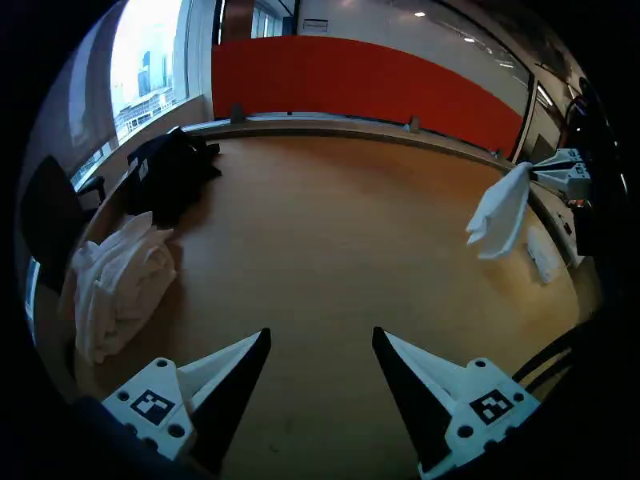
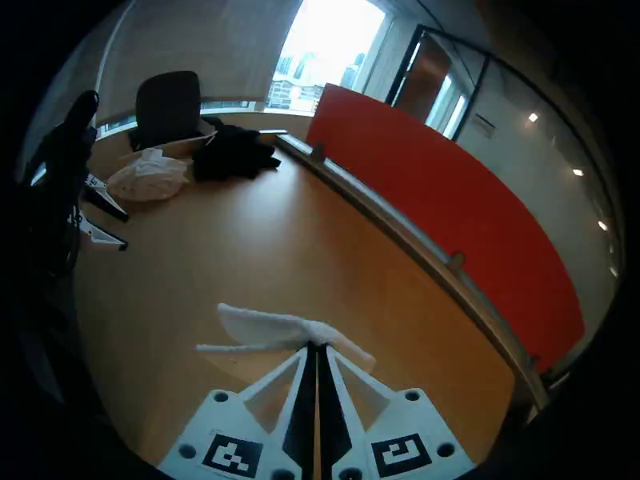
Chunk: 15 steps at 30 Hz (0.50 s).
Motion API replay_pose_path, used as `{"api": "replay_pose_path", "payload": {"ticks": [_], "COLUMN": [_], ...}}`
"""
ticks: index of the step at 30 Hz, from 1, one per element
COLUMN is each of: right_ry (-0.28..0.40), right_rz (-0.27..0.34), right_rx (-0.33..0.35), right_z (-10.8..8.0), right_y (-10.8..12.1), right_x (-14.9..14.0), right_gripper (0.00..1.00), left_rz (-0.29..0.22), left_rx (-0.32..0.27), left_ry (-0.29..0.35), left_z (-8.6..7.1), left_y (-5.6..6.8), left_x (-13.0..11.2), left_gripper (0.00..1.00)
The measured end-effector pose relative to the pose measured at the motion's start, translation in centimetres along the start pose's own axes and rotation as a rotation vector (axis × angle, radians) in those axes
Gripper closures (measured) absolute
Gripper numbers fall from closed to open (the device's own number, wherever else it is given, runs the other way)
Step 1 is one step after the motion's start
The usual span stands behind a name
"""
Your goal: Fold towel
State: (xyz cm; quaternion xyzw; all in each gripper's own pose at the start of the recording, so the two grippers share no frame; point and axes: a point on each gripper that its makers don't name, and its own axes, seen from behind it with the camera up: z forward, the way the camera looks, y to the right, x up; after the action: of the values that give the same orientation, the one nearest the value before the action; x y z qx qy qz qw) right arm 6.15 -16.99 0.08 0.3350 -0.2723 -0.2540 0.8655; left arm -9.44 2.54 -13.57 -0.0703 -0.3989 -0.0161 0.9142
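A white towel [image 2: 272,328] is pinched by an edge in my right gripper [image 2: 314,349], which is shut on it. In the left gripper view that towel [image 1: 500,212] hangs limp from the right gripper [image 1: 562,172], lifted off the wooden table [image 1: 336,240] at the far right. A small folded white cloth [image 1: 544,254] lies on the table just below it. My left gripper [image 1: 320,346] is open low over the table's near side, with nothing between its fingers. In the right gripper view it appears at the far left [image 2: 100,214].
A crumpled pile of white towels [image 1: 120,280] [image 2: 148,178] lies at the table's left end beside a black garment [image 1: 168,172] [image 2: 232,156]. A red partition [image 1: 360,84] [image 2: 448,208] runs along the far edge. A black chair [image 2: 166,104] stands by the window.
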Motion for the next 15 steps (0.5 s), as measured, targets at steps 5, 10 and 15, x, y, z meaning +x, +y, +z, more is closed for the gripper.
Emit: {"api": "replay_pose_path", "payload": {"ticks": [5, 10, 15], "right_ry": [0.004, -0.001, -0.018], "right_rz": [0.022, 0.041, 0.058], "right_rx": [-0.003, -0.008, -0.006], "right_z": [-0.4, -0.8, -1.4], "right_y": [1.1, 2.3, 3.7], "right_x": [-0.3, -1.1, -2.6], "right_gripper": [0.96, 0.96, 0.96], "left_rz": [0.002, 0.001, 0.001], "left_rx": [-0.001, -0.003, -0.005], "left_ry": [0.001, -0.001, -0.006], "left_z": [0.0, 0.1, 0.2], "left_y": [0.2, 0.5, 0.9], "left_x": [0.1, 0.1, 0.1], "left_gripper": [0.06, 0.06, 0.06]}}
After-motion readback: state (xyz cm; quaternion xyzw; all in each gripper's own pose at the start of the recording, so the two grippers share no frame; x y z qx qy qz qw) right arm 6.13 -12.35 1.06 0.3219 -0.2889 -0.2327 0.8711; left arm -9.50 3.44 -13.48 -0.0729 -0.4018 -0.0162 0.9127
